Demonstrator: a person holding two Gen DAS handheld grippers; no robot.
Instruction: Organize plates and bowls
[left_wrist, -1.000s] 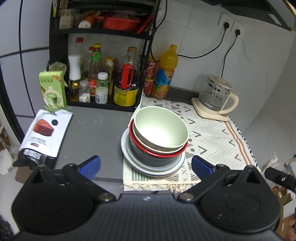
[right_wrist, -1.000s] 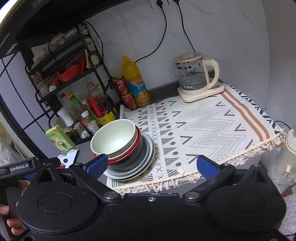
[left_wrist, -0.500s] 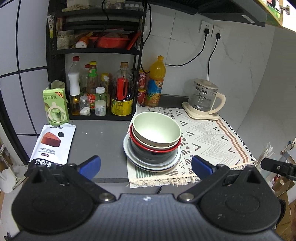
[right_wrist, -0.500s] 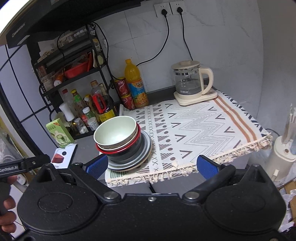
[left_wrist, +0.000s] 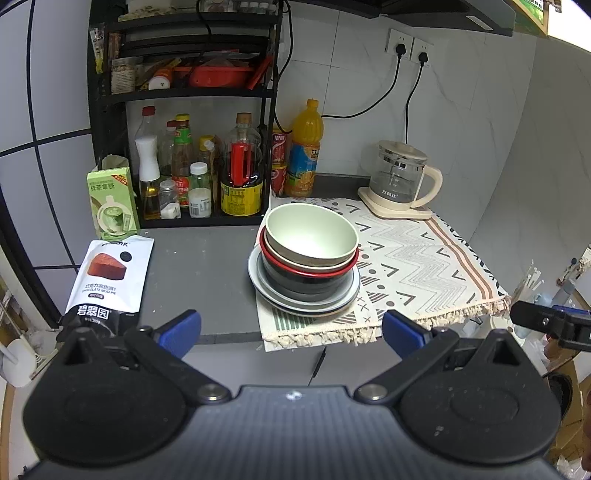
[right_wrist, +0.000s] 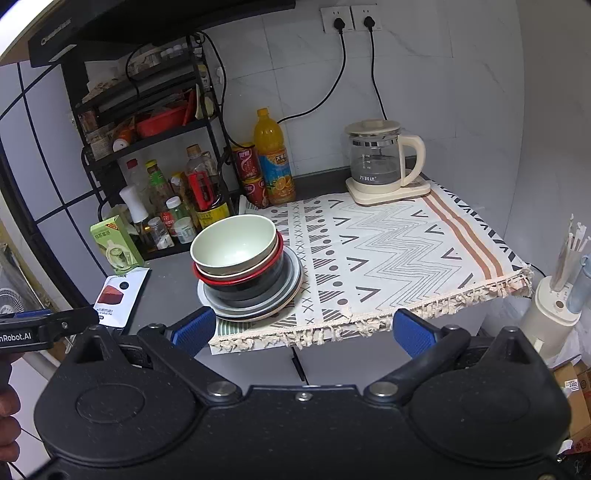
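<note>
The stack hides most of itself: under the pale green bowl (left_wrist: 312, 236) I make out only the rims of a cream bowl and a red-rimmed dark bowl (left_wrist: 306, 275), and how many grey plates (left_wrist: 258, 275) lie beneath I cannot tell. The stack sits on the left edge of the patterned mat (left_wrist: 417, 258), well left of the kettle (left_wrist: 400, 181).

I hold my left gripper (left_wrist: 291, 330) level and short of the mat's fringe, jaws spread wide with nothing between them. My right gripper (right_wrist: 303, 330) hangs the same way, wide open and empty, nearer the mat's middle.

Compared with a second ago, both have pulled back from the stack, which now looks smaller and farther off.
</note>
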